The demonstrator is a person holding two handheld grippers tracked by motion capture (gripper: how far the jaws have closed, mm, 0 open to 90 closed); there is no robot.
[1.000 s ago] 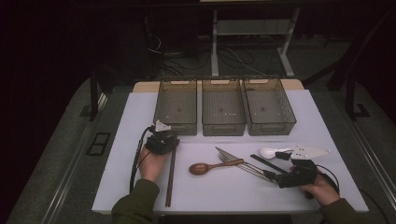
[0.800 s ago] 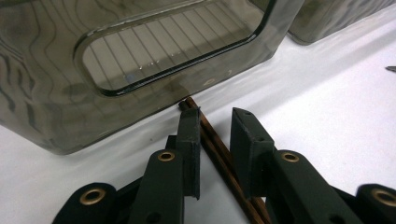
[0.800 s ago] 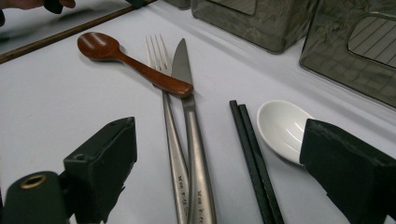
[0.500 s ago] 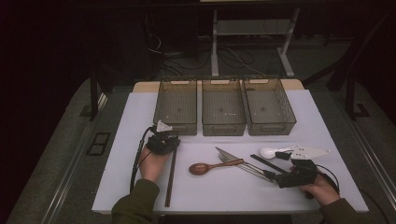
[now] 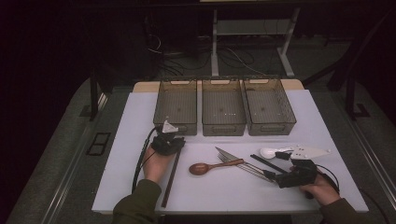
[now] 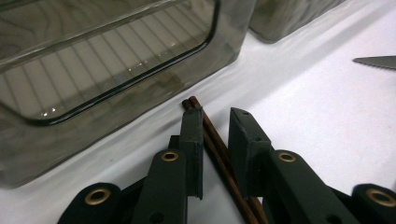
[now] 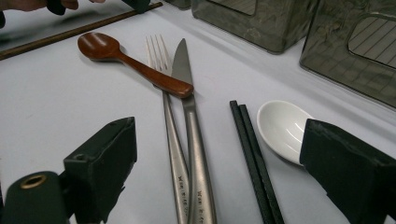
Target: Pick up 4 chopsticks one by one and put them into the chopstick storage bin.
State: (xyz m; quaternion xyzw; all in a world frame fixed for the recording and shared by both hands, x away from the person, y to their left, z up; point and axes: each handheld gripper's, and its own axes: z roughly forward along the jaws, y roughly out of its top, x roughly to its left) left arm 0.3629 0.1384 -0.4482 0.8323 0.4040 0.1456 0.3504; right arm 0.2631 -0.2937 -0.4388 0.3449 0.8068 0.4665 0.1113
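A pair of brown chopsticks (image 5: 170, 179) lies on the white table, its far tips near the left bin. My left gripper (image 5: 177, 147) sits low over those tips. In the left gripper view the brown chopsticks (image 6: 212, 140) run between the narrowly parted jaws of the left gripper (image 6: 215, 114), close by the left pad, with a gap on the other side. My right gripper (image 5: 273, 175) rests at the front right. The right gripper (image 7: 219, 158) is wide open around the handles of a fork (image 7: 166, 107) and knife (image 7: 187, 93) and a pair of black chopsticks (image 7: 252, 149).
Three smoky transparent bins (image 5: 180, 127) (image 5: 223, 127) (image 5: 271, 127) stand side by side at the back. A wooden spoon (image 5: 208, 166) lies across the fork and knife. A white soup spoon (image 5: 270, 151) and a pale flat utensil (image 5: 306, 151) lie to the right.
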